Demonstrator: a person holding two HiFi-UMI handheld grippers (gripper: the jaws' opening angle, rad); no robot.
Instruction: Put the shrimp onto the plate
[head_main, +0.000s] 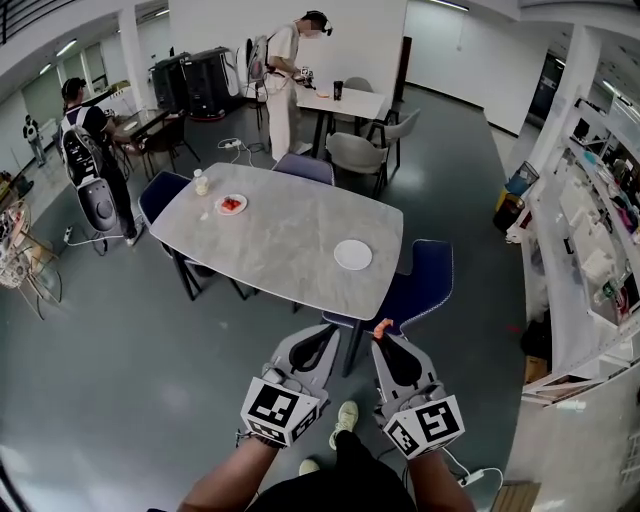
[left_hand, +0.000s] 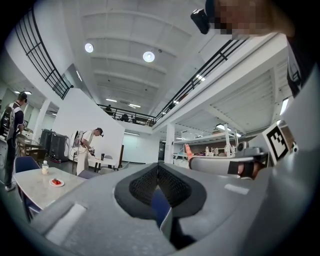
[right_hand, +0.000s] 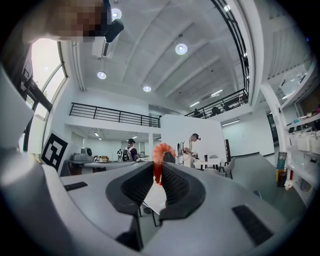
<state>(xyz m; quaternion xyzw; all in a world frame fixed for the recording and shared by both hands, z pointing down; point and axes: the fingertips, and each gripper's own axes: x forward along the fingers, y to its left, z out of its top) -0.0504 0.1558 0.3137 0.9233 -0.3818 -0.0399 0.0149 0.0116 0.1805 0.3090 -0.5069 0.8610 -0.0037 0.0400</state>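
Pickup looks done; placing is left. Right gripper (right_hand: 158, 169) jaws are clamped on the shrimp (right_hand: 161, 154): orange-pink, curled, glossy, its bend sticking up past the tips. Left gripper (left_hand: 158, 174) jaws are together w/ nothing btw them. The empty white plate (head_main: 352, 254) sits on the bench (head_main: 285, 240) well ahead of both jaws, so carry + set-down remain. A 2nd plate (head_main: 243, 203) w/ red bits lies farther, ahead-left.
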